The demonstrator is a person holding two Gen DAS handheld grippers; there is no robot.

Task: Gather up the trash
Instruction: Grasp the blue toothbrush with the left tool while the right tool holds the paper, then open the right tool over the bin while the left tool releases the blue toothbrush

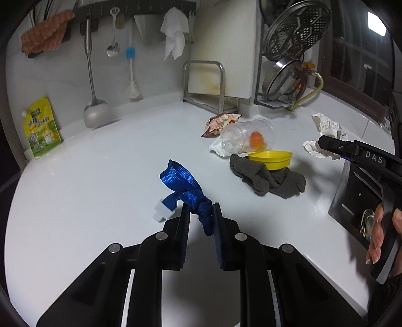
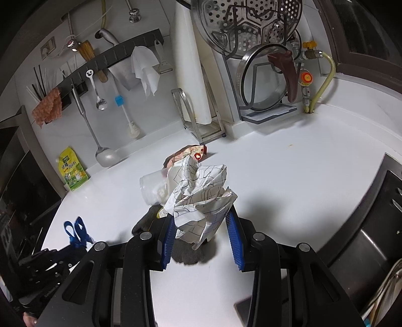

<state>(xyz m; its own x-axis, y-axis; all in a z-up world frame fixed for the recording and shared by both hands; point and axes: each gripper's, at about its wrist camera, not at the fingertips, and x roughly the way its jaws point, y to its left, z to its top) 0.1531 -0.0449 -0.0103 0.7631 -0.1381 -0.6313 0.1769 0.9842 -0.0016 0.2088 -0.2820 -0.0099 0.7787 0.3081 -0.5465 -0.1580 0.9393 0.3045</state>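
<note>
This is a home kitchen. A wall rail (image 2: pixel 120 59) carries a ladle (image 1: pixel 96 110), spoon (image 1: pixel 113 47) and brush (image 1: pixel 131 75) above a white countertop (image 1: pixel 100 163). A steamer tray (image 2: pixel 247 24) and cutting board (image 1: pixel 223 47) stand in racks, near a yellow gas hose (image 2: pixel 324 78).

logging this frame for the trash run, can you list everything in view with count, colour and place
strap: 1, blue, clamped in left hand-held gripper
crumpled paper: 1, white with lines, clamped in right hand-held gripper
jar: 1, clear, on its side, mid counter
lid: 1, yellow, on grey cloth
cloth: 1, grey, beside jar
wrapper: 1, reddish, behind jar
pouch: 1, yellow-green, left wall
ladle: 1, steel, hanging
left hand-held gripper: black, shut
right hand-held gripper: black, blue pads, shut
</note>
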